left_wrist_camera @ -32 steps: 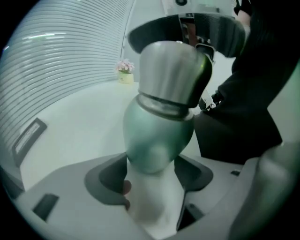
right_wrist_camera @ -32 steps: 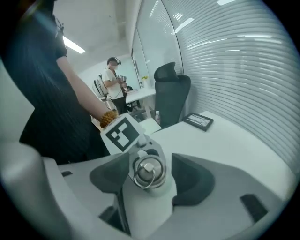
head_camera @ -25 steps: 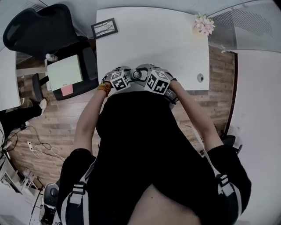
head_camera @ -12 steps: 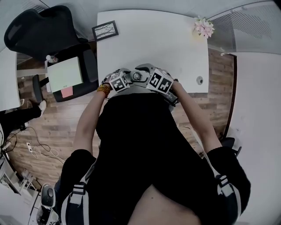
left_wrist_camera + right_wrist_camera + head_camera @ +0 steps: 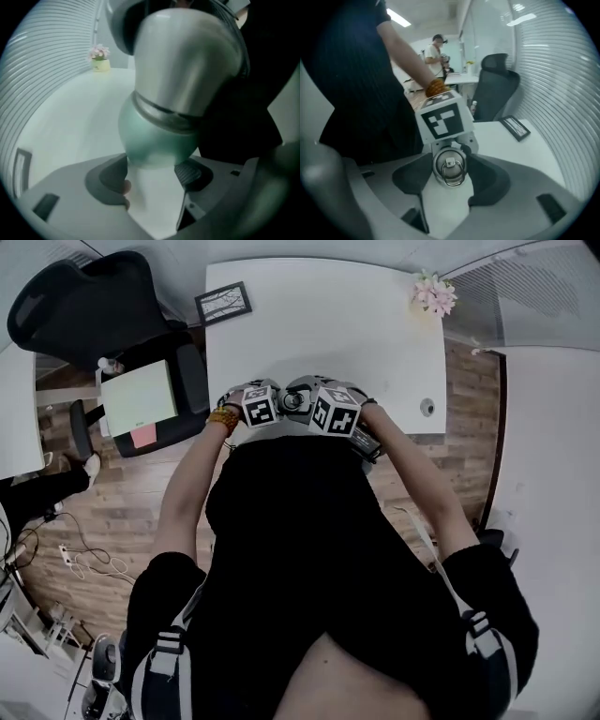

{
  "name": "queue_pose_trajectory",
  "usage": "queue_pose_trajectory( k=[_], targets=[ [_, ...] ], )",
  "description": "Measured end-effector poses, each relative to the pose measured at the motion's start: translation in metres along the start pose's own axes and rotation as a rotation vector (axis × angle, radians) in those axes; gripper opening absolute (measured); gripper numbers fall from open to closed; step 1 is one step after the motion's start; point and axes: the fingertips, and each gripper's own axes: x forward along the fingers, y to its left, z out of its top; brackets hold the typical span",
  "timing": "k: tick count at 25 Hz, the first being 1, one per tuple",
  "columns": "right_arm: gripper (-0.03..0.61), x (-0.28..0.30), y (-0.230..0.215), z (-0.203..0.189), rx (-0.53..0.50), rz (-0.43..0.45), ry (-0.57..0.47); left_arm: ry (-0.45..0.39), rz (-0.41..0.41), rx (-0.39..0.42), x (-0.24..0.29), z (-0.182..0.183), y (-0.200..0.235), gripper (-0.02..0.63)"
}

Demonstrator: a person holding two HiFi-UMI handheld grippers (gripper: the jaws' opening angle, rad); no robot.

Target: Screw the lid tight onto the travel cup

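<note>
The travel cup (image 5: 157, 136) has a rounded green body and a silver upper part (image 5: 187, 56). My left gripper (image 5: 152, 176) is shut on the green body, with both pads against its sides. The silver lid (image 5: 449, 168) with its wire ring faces the right gripper view. My right gripper (image 5: 449, 177) has just been closing and its pads now press on the lid from both sides. The left gripper's marker cube (image 5: 443, 121) stands right behind the lid. In the head view the two cubes (image 5: 261, 407) (image 5: 336, 413) flank the cup (image 5: 293, 399) at the table's near edge.
The white table (image 5: 328, 324) carries a picture frame (image 5: 223, 301) at its far left corner and a small flower pot (image 5: 434, 292) at its far right. A black office chair (image 5: 89, 306) stands to the left. A person (image 5: 436, 51) stands far off in the room.
Both grippers stay at the table's near edge around the cup. Their marker cubes have rolled, and the two now sit a little closer together.
</note>
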Motion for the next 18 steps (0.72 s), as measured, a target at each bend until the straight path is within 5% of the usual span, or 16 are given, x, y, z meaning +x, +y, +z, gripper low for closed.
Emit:
queue_pose_trajectory(
  k=[4, 6, 8, 12, 15, 18],
  targets=[
    [0.242, 0.003, 0.001, 0.002, -0.174, 0.091, 0.053, 0.093, -0.108, 0.146, -0.004, -0.003, 0.002, 0.318],
    [0.247, 0.0, -0.002, 0.005, -0.136, 0.065, 0.02, 0.049, -0.086, 0.099, -0.006, -0.003, 0.001, 0.318],
    [0.293, -0.008, -0.007, 0.009, 0.002, -0.002, -0.069, -0.022, -0.008, 0.01, -0.004, 0.0, 0.002, 0.316],
    [0.29, -0.014, -0.012, 0.009, 0.262, -0.155, -0.175, -0.109, 0.148, -0.186, -0.002, 0.0, 0.0, 0.314],
    [0.256, -0.007, -0.008, 0.001, 0.275, -0.201, -0.155, -0.132, 0.186, -0.233, -0.001, 0.001, -0.001, 0.312],
    [0.253, -0.006, -0.007, 0.002, 0.199, -0.124, -0.118, -0.068, 0.133, -0.148, 0.0, -0.003, -0.001, 0.307]
  ],
)
